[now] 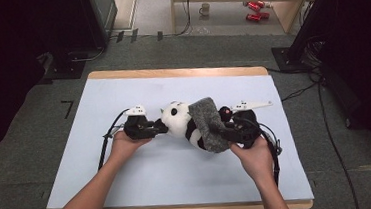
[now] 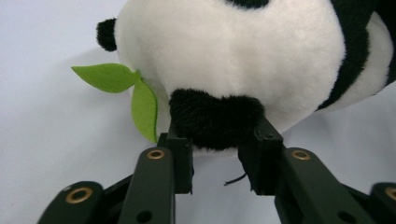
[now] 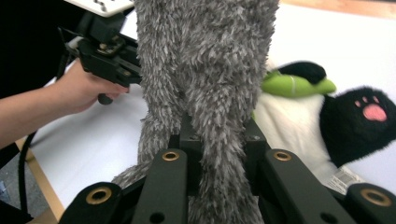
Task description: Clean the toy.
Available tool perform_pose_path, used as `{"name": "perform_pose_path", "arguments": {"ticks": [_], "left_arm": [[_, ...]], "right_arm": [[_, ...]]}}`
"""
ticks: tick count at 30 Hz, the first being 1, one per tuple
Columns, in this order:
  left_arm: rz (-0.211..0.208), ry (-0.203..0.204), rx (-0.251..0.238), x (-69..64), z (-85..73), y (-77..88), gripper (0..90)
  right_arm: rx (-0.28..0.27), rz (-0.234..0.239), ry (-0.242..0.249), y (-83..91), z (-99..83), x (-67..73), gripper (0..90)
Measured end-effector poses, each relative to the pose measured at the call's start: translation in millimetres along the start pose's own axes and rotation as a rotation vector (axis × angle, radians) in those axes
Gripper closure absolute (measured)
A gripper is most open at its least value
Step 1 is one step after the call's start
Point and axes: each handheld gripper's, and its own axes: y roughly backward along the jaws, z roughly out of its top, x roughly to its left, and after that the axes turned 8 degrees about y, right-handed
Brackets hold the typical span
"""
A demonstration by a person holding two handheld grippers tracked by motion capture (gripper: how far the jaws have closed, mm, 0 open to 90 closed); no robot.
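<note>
A plush panda [image 1: 180, 119] lies on its back on the pale blue table cover [image 1: 129, 179], head toward the left. My left gripper [image 1: 161, 128] is shut on the panda's black ear [image 2: 215, 120]; a green felt leaf [image 2: 120, 88] sticks out beside it. A fuzzy grey cloth [image 1: 209, 125] drapes across the panda's belly. My right gripper [image 1: 230, 131] is shut on a fold of that grey cloth [image 3: 210, 84]. In the right gripper view the panda's black paw with a pink pad [image 3: 362, 119] and a green bamboo piece [image 3: 296, 86] lie to the right.
The table's wooden edge [image 1: 176, 73] shows at the far side. Beyond it, on the floor, stand a mug [image 1: 205, 8] and red objects [image 1: 255, 10]. Cables [image 1: 325, 118] trail on the carpet to the right. Dark equipment flanks both sides.
</note>
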Motion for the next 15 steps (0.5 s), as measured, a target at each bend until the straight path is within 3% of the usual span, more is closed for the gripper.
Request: {"name": "perform_pose_path", "arguments": {"ticks": [5, 9, 11, 14, 15], "left_arm": [[-0.011, 0.078, 0.036, -6.9, 7.6, 3.7, 75.7], [-0.006, 0.09, 0.058, -13.0, 9.5, 6.1, 77.7], [-0.005, 0.1, 0.064, -19.1, 8.9, 9.9, 79.2], [0.001, 0.103, 0.066, -23.8, 6.8, 13.4, 80.1], [0.005, 0.106, 0.069, -25.0, 6.2, 15.0, 80.9]], "right_arm": [[-0.027, 0.03, 0.024, 1.9, 9.1, 16.5, 77.6], [-0.029, 0.064, 0.04, -6.0, 13.0, 29.2, 77.5], [0.026, 0.072, 0.063, -25.4, 9.3, 38.6, 77.6], [0.065, 0.064, 0.067, -38.1, 3.0, 37.5, 77.6], [0.109, 0.021, 0.07, -49.7, -5.4, 30.4, 77.7]]}}
